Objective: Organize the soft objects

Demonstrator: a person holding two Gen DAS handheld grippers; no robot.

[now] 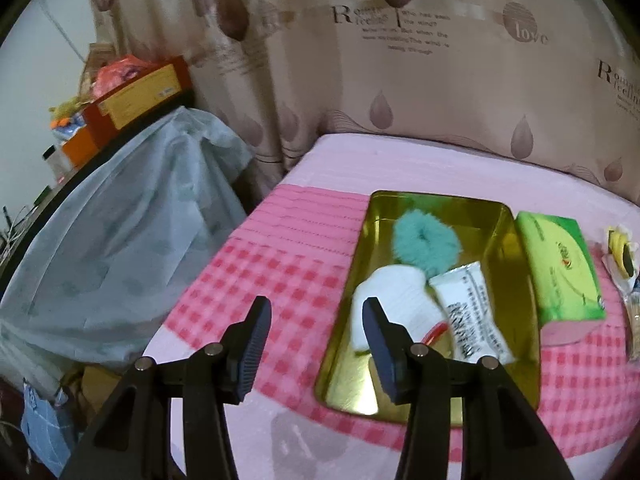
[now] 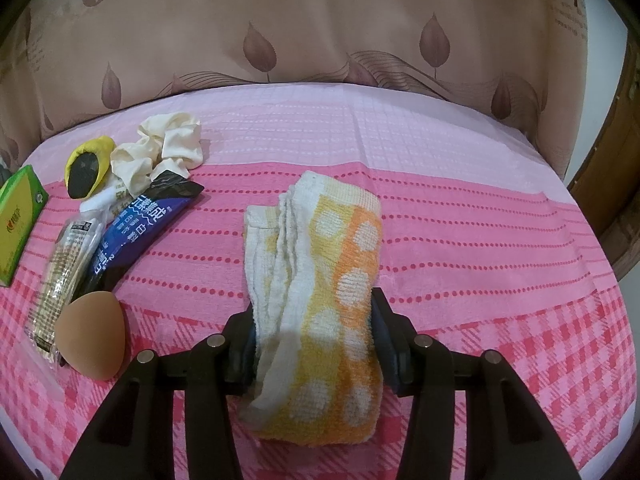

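Observation:
In the left wrist view a gold metal tray [image 1: 348, 364] lies on the pink cloth and holds a teal fluffy scrunchie [image 1: 426, 242], a white sock [image 1: 394, 300] and a white wipes packet [image 1: 470, 316]. My left gripper [image 1: 316, 318] is open and empty, hovering over the tray's left edge. In the right wrist view my right gripper [image 2: 314, 312] is shut on a folded orange-and-yellow dotted towel [image 2: 320, 280] above the cloth. To its left lie a cream scrunchie [image 2: 160, 148], a yellow-and-black soft piece [image 2: 88, 168], a beige sponge egg [image 2: 94, 334] and a dark blue packet [image 2: 136, 228].
A green tissue pack [image 1: 560, 268] lies right of the tray; it also shows in the right wrist view [image 2: 18, 220]. A clear packet of sticks [image 2: 60, 276] lies by the sponge. A curtain [image 1: 400, 80] hangs behind the table. A covered cabinet [image 1: 120, 240] stands to the left.

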